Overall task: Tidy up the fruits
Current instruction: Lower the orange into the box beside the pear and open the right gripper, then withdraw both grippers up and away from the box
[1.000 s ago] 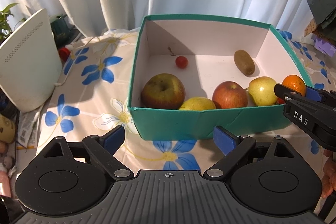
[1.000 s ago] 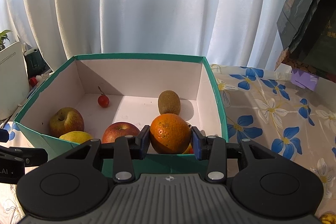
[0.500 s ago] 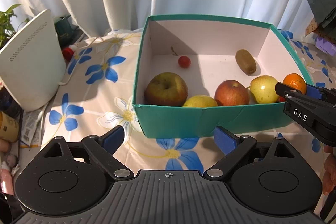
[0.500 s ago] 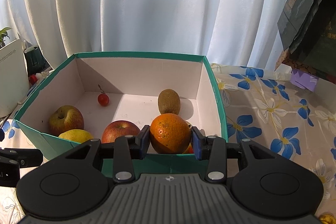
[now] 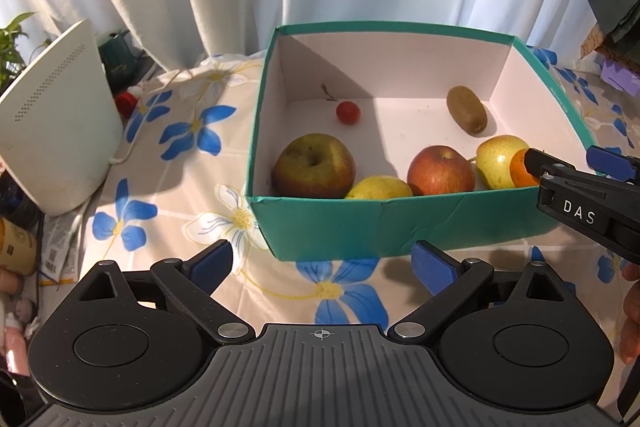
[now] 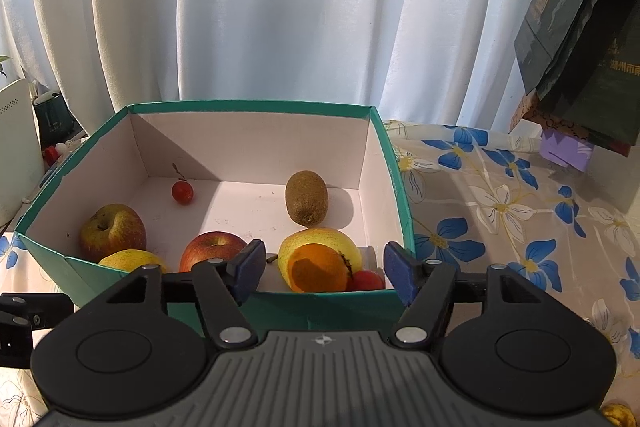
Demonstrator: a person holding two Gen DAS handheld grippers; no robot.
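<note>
Teal cardboard box [image 6: 400,187] of fruit on a floral tablecloth [image 5: 180,131], white curtains [image 6: 260,7] behind.
Round glossy orange [image 6: 318,273] lies inside the near corner beside a pear [image 6: 320,241]; both the right gripper [image 6: 324,273] and left gripper [image 5: 322,261] stand spread, empty.

Teal box [image 6: 400,187] with white inside, orange fruit [image 6: 318,269] at its 5 o'clock corner, brown kiwi [image 6: 306,198], red cherry [image 6: 182,192] at 11 o'clock, red apple [image 6: 210,249], beige tablecloth [image 6: 500,227] patterned with blue and white flowers, white curtain [image 6: 280,7]
</note>
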